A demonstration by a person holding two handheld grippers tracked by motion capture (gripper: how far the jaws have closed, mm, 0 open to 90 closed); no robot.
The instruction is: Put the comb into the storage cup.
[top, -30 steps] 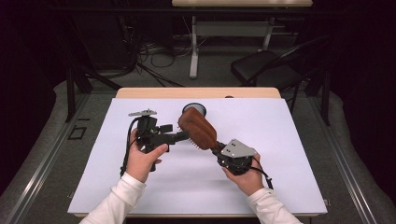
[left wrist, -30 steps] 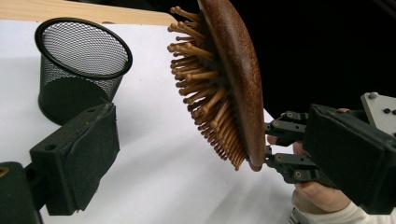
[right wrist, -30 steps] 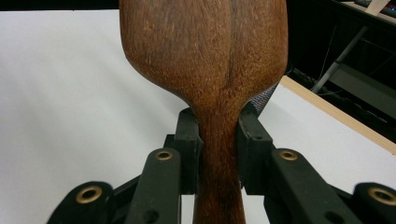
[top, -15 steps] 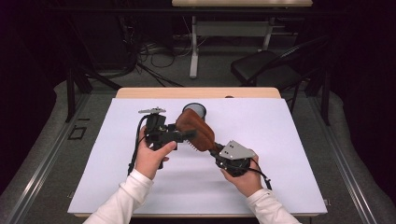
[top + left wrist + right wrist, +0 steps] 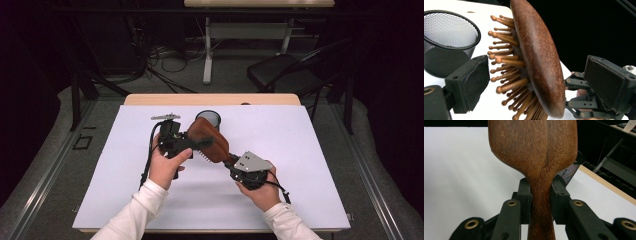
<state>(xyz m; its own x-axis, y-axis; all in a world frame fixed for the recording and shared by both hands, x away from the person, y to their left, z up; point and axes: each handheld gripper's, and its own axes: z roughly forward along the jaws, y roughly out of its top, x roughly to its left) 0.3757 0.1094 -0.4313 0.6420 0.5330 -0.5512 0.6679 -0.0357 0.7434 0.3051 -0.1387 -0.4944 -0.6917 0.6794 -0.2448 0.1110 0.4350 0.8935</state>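
Note:
A brown wooden hairbrush [image 5: 214,139] is held in the air over the white table, head towards the far left and bristles facing down-left. My right gripper [image 5: 233,163] is shut on its handle [image 5: 541,202], one pad on each side. My left gripper [image 5: 199,142] comes in from the left and straddles the brush head [image 5: 536,57]. Its jaws have just been closing a little but stand open. The left pad [image 5: 472,80] sits close to the bristle tips, and the right pad is off the smooth back.
A black mesh cup [image 5: 208,118] stands upright on the table [image 5: 310,150] just behind the brush head, also seen in the left gripper view [image 5: 449,37]. Beyond the table's far edge are a dark chair [image 5: 280,75] and cables on the floor.
My left hand has shifted slightly right and away from me, so its jaws now reach around the brush head. The right hand and the brush have stayed put.

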